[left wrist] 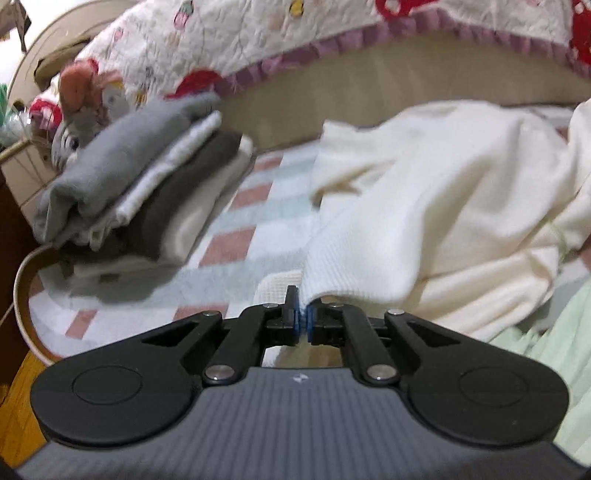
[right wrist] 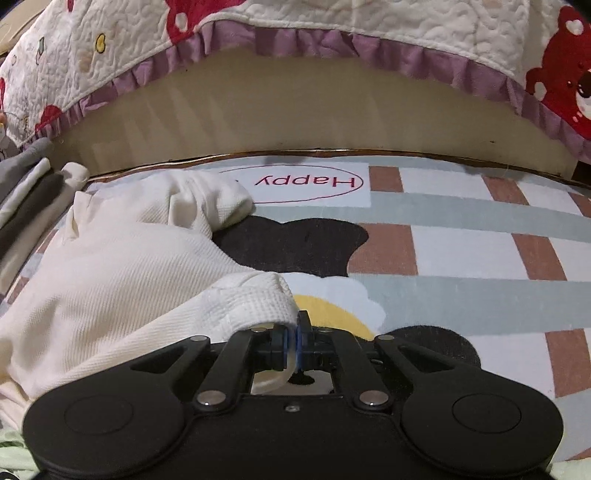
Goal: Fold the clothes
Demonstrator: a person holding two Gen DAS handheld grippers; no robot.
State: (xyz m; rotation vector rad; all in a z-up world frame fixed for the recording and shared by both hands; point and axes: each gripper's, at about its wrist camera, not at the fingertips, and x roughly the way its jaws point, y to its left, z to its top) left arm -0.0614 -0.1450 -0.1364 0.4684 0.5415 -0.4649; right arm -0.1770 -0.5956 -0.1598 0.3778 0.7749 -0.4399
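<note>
Rumpled cream garment (left wrist: pixel 424 192) on checked mat (right wrist: pixel 461 236)

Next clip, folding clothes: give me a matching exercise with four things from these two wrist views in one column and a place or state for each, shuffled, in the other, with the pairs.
Things:
1. cream garment
2. folded stack
3. stuffed toy
4. quilt

Places or states:
A. behind the pile of folded clothes
B. hangs over the bed's edge, purple frill
C. pinched by the left gripper and right gripper
D. piled on the checked mat, grey piece on top

Pairs: 1-C, 2-D, 3-A, 4-B
</note>
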